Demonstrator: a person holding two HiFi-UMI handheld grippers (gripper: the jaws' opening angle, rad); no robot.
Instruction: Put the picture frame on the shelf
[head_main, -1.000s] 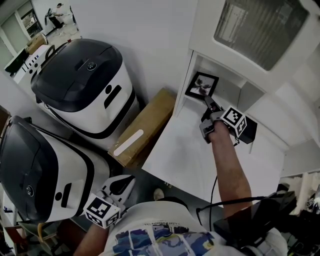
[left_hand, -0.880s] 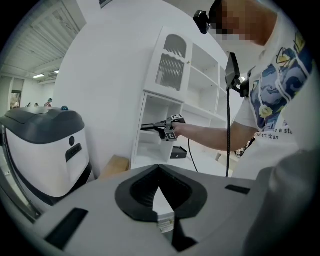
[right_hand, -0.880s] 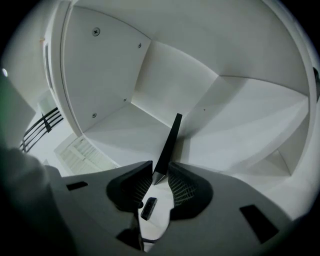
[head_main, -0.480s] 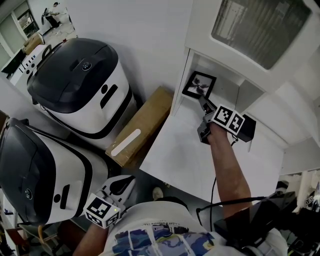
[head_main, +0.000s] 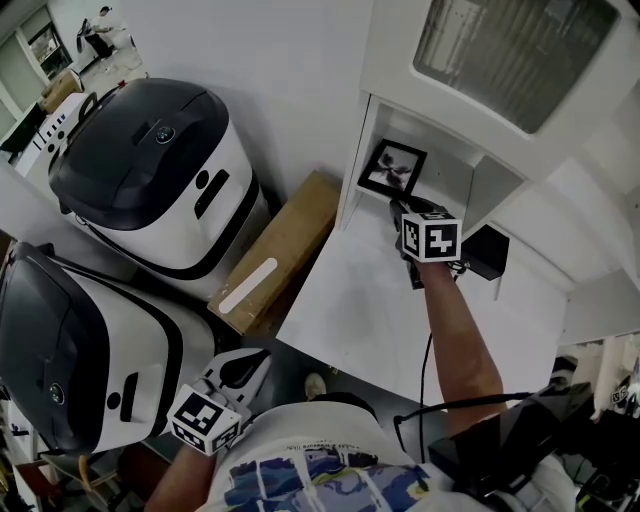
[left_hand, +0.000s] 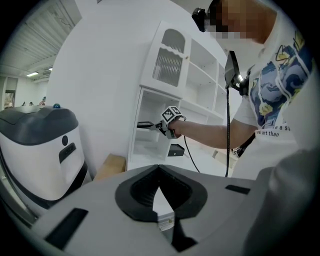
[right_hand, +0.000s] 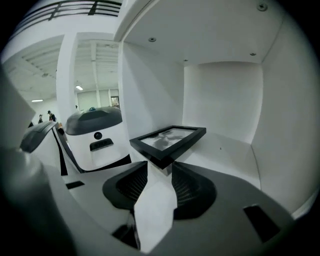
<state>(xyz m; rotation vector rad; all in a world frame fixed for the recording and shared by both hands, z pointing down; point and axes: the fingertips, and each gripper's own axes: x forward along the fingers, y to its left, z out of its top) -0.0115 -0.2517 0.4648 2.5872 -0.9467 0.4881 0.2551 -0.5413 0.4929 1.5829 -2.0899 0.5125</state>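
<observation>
right gripper (right_hand: 160, 169) jaws have just been opening, now wide, pads clear of picture frame (right_hand: 169, 141), whose corner sits just ahead of the tips. Frame rests in the shelf (right_hand: 227, 150) corner bay, so placement looks done. Right wrist has rolled since a second ago, forearm stretched out, pointing slightly down. left gripper (left_hand: 159, 181) closed, empty, held low

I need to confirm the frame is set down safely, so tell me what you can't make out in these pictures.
Head view: the back of the picture frame, and whatever props it in the shelf, is hidden by its own front.
Right gripper view: the right gripper has just been opening its jaws, the frame's corner at their tips; glare blurs its image; pad contact unclear.
Left gripper view: frame too small to pick out.
</observation>
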